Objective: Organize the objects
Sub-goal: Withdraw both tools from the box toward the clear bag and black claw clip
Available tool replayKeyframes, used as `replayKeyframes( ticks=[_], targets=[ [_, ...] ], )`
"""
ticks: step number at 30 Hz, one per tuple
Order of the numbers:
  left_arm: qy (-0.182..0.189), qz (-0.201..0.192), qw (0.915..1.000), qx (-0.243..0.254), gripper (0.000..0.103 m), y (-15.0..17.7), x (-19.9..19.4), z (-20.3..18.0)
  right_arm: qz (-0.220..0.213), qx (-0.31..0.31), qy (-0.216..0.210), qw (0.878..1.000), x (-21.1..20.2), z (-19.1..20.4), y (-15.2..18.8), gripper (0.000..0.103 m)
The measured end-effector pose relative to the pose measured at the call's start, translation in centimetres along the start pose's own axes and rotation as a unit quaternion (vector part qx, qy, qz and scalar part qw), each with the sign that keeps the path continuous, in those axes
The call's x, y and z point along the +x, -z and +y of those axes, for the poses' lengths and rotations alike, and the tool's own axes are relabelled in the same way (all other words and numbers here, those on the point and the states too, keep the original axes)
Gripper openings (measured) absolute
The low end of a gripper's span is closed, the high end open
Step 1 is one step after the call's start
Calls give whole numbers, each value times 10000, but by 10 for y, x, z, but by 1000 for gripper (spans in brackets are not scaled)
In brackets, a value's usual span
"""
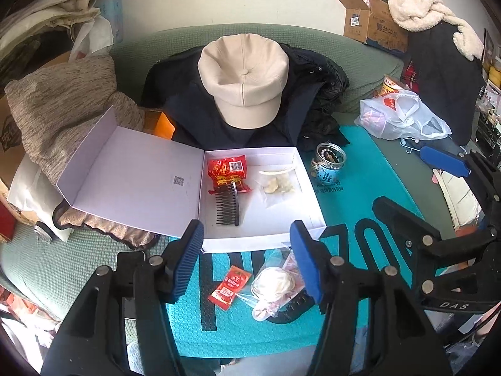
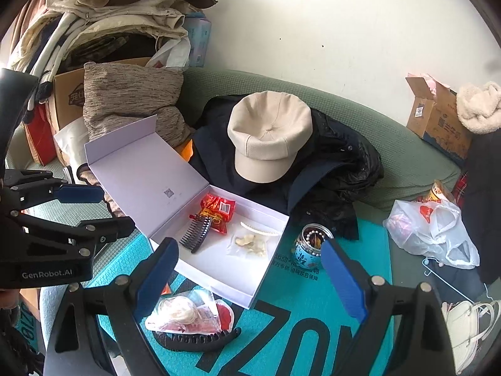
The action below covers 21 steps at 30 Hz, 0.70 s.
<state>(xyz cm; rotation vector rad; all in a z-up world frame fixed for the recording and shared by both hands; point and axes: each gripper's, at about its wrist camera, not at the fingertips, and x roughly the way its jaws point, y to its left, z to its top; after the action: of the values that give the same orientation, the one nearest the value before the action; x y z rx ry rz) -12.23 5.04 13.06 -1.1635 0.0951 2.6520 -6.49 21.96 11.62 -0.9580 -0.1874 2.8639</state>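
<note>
An open white box [image 1: 310, 210] [image 2: 250, 294] lies on a teal mat. In it are a red snack packet [image 1: 227, 169] [image 2: 217, 208], a black comb [image 1: 230, 208] [image 2: 195, 235] and a clear bag of pale pieces [image 1: 277, 185] [image 2: 250, 241]. In front of the box lie a red sauce sachet [image 1: 228, 286], a clear bag with white thread [image 1: 274, 285] [image 2: 184, 311] and a black hair clip [image 2: 200, 340]. My left gripper [image 1: 247, 260] is open and empty above these. My right gripper [image 2: 250, 277] is open and empty over the box's near corner.
A blue jar of beads [image 1: 328, 164] [image 2: 308, 249] stands right of the box. A beige cap [image 1: 244, 80] [image 2: 269, 134] rests on a dark jacket behind. A white plastic bag [image 1: 400, 116] [image 2: 432, 232], cardboard boxes and piled clothes surround the green sofa [image 1: 360, 56].
</note>
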Motion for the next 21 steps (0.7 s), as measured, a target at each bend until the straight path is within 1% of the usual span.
replayKeyframes(
  ticks=[8, 14, 21],
  targets=[
    [98, 148, 9998, -13, 56, 37, -7, -5, 201, 186, 33, 9996, -7, 7, 37, 93],
    [368, 332, 9987, -146, 56, 65, -3, -4, 265, 327, -63, 9991, -15, 9, 60, 93],
    [356, 499, 9979, -206, 56, 96, 2, -4, 339, 348, -59, 9988, -18, 13, 83, 93]
  ],
)
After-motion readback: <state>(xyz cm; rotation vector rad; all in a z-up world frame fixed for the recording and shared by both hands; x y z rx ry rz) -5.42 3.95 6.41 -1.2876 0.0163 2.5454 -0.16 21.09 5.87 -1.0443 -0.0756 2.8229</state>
